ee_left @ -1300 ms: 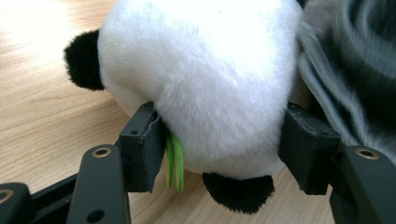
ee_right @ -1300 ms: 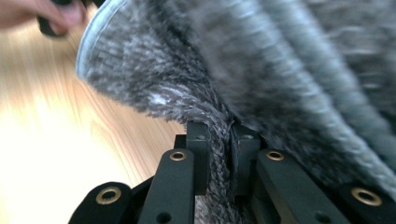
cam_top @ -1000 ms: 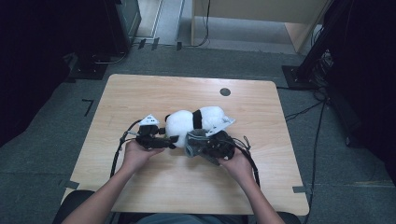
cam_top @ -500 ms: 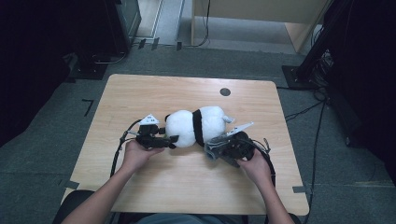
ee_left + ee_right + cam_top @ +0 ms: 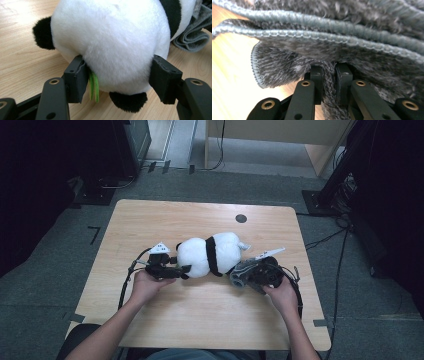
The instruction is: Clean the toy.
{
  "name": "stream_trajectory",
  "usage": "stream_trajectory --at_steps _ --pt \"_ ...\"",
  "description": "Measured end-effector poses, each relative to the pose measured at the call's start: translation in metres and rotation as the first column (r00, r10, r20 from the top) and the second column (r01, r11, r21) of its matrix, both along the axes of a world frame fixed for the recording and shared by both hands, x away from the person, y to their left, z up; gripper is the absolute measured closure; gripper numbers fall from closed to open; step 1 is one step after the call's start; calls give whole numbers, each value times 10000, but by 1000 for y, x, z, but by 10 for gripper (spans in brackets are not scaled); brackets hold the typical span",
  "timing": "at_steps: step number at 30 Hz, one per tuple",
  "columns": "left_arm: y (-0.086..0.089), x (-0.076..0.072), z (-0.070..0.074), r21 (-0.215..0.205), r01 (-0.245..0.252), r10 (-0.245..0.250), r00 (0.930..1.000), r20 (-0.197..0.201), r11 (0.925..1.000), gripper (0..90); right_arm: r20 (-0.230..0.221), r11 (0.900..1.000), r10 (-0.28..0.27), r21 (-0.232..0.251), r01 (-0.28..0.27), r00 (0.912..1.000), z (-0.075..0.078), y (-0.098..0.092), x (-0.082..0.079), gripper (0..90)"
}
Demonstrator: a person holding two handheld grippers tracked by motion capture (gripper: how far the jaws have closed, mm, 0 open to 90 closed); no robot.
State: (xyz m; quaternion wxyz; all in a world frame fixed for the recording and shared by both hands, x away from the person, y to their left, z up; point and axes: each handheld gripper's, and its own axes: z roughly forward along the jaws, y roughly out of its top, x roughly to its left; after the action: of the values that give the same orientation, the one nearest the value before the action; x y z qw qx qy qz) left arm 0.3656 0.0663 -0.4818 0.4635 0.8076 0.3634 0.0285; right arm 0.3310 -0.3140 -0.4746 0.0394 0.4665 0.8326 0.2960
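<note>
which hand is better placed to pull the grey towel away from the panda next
Right. The right gripper is already shut on the grey towel; the left gripper clamps the panda, steadying it.

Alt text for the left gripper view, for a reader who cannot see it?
The left hand-held gripper clamps a white and black plush panda between its two black jaws on a wooden table. A folded grey cloth lies behind it.

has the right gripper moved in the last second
Yes. The right gripper, shut on the grey cloth, has slid rightward along the table, away from the panda.
</note>
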Motion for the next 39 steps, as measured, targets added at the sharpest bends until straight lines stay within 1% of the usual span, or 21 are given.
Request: stream_trajectory --at_steps 3,5,7,8,10,13,14,16,19,21,24,25,26,27,29,30,31,32,35,37,39 --pt "0 0 0 -7 -19 19 10000 15 10000 367 88 9994 -333 71 333 9994 2 -10 0 804" --pt "0 1 0 -22 -34 34 10000 51 10000 367 180 9979 -612 203 608 9980 3 -18 0 804" --pt "-1 2 -1 -206 -178 178 9998 35 9996 368 328 9932 -1081 459 1066 9936 6 -27 -1 805" --pt "-2 2 -1 -212 -186 187 9998 29 9996 368 466 9898 -1276 696 1242 9907 9 -32 -1 805" --pt "-2 2 -1 -207 -169 170 9998 47 9996 367 708 9852 -1524 902 1458 9858 15 -37 -3 808" --pt "-1 2 -1 -167 -129 130 9999 50 9998 367 1056 9804 -1688 1207 1559 9800 27 -41 -5 811" --pt "-1 2 -1 -171 -135 135 9999 46 9998 367 1260 9789 -1724 1327 1556 9769 32 -41 -5 812" --pt "-1 2 -1 -193 -139 139 9999 47 9997 365 1510 9762 -1773 1527 1543 9725 42 -39 -5 812" --pt "-1 2 -1 -211 -99 100 9999 53 9997 363 1905 9736 -1727 1816 1382 9664 54 -31 -2 812" --pt "-1 2 -1 -243 -78 80 10000 56 9997 362 2192 9717 -1622 2051 1171 9621 63 -22 2 813" --pt "0 2 -1 -296 -51 52 10000 37 9995 359 2434 9701 -1416 2272 855 9595 71 -5 12 813" --pt "0 2 -1 -319 -55 56 10000 37 9995 358 2462 9689 -1328 2365 734 9601 73 1 15 813" --pt "0 2 -1 -338 -30 32 10000 37 9994 356 2440 9678 -1261 2432 652 9615 74 5 18 813" --pt "0 2 -1 -342 12 -11 10000 34 9994 353 2436 9684 -1082 2450 467 9638 73 13 23 813" --pt "1 4 -1 -330 133 -133 9999 0 9994 345 2328 9719 -828 2340 268 9690 71 23 29 813" --pt "1 5 0 -321 172 -173 9998 -45 9993 340 2361 9782 -666 2069 168 9695 68 29 32 813" --pt "2 6 1 -301 198 -200 9998 -66 9994 334 2443 9825 -625 1853 167 9677 67 33 34 813" --pt "4 7 3 -182 274 -275 9996 -45 9995 329 2473 9834 -645 1804 195 9668 66 34 34 814" --pt "10 10 10 88 509 -511 9986 134 9987 326 2339 9784 -665 2060 174 9700 64 31 37 815" --pt "14 13 15 184 790 -794 9966 229 9967 336 2309 9770 -636 2128 134 9709 62 29 37 815" --pt "18 16 20 289 993 -1007 9935 528 9946 342 2339 9774 -619 2110 115 9703 62 28 37 815"
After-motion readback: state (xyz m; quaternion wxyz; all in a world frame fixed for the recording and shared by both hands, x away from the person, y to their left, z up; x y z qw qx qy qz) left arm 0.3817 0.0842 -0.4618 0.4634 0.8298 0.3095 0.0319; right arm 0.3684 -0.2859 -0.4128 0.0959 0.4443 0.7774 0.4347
